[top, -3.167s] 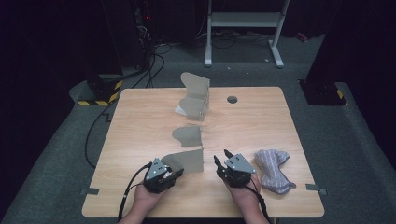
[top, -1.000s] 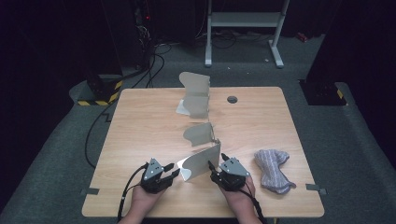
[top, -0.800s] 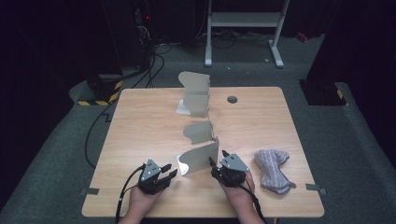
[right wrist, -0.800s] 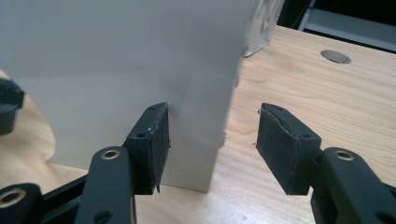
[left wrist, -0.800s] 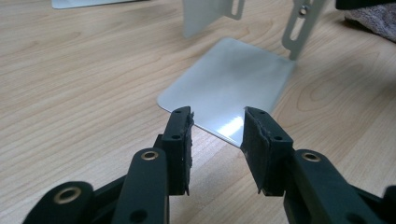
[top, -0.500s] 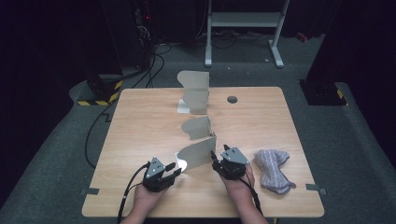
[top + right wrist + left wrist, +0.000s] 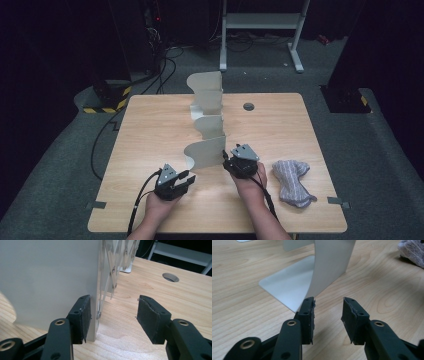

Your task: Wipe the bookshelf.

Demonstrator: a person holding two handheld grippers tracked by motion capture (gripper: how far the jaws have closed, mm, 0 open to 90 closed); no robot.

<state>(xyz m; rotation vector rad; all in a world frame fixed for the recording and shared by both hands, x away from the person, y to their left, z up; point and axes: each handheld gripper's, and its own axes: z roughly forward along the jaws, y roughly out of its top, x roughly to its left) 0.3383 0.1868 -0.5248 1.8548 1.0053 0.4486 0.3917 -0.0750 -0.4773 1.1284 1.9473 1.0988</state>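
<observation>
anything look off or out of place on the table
A crumpled grey cloth lies loose near the table's right edge, apart from the work. The white folding divider stands upright in a slightly crooked line up the middle. Nothing looks spilled or broken.

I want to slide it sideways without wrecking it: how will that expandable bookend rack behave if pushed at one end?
The rack would likely stretch or bend rather than move as one piece, since thin scissor links join its plates. The near plate looks like thin sheet, probably light and apt to skid on the smooth table. Its flat foot should resist tipping.
</observation>
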